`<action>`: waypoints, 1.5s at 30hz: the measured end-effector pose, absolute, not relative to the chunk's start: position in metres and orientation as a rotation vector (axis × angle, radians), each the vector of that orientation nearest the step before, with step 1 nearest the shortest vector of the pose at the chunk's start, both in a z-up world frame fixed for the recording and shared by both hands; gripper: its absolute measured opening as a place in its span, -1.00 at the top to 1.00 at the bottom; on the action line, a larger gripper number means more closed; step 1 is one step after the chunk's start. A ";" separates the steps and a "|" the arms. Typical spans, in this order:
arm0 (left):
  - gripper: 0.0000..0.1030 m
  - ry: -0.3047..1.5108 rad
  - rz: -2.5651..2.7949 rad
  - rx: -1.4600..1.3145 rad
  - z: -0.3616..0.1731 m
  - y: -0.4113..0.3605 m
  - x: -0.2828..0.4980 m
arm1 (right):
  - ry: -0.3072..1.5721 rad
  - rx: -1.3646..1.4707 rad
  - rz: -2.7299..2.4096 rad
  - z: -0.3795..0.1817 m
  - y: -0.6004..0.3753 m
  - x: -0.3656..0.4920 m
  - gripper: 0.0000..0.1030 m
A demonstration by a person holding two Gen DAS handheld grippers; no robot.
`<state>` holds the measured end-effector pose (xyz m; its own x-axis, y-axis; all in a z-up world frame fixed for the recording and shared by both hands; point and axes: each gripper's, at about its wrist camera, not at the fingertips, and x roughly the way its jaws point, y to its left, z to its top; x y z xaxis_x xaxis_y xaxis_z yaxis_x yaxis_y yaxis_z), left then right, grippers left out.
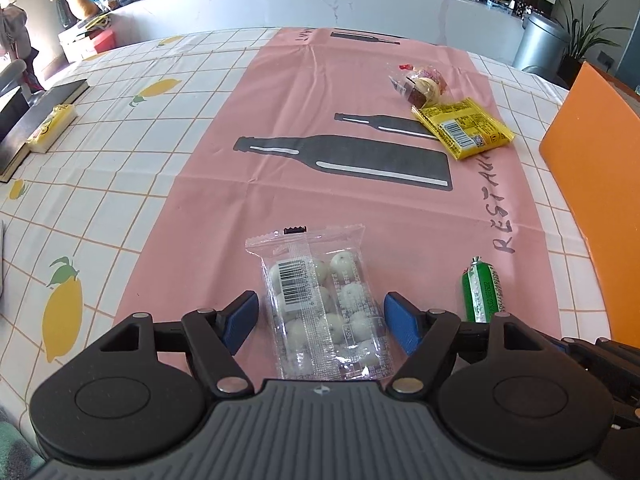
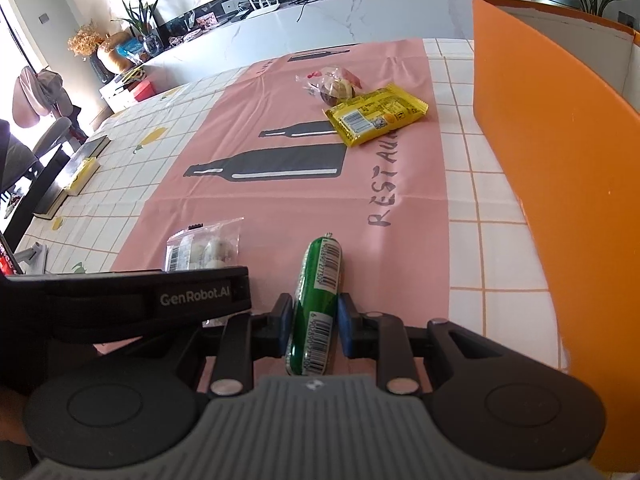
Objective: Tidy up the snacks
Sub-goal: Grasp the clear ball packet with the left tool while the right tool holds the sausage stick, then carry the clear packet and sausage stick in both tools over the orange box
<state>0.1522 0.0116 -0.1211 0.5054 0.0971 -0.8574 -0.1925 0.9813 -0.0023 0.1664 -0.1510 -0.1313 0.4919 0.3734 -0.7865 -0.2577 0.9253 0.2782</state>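
A mat [image 1: 320, 92] lay along the middle of a table [image 1: 120, 152]. At the mat's near end sat a packet of sweets [image 1: 324, 300], between the spread fingers of the left gripper [image 1: 320, 320], untouched by them. Just to its right lay a sausage stick [image 2: 318, 300], clamped in the right gripper [image 2: 314, 312]. Farther back on the mat lay a flat snack packet [image 1: 464, 128], and just behind it — touching — a wrapped cake [image 1: 420, 86]. A box [image 2: 560, 160] stood at the table's right edge; a book [image 1: 36, 120] lay far left.
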 end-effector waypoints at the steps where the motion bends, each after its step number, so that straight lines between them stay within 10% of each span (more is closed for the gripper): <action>1: -0.59 1.024 0.171 -0.102 -0.121 0.012 0.152 | 0.984 0.123 0.382 -0.131 -0.150 0.166 0.60; 13: -0.26 0.996 0.083 -0.138 -0.117 0.025 0.147 | 0.966 0.064 0.365 -0.131 -0.143 0.164 0.59; 45: -0.25 0.779 -0.277 -0.172 0.012 0.000 0.127 | 0.902 -0.037 0.331 0.021 -0.210 0.160 0.60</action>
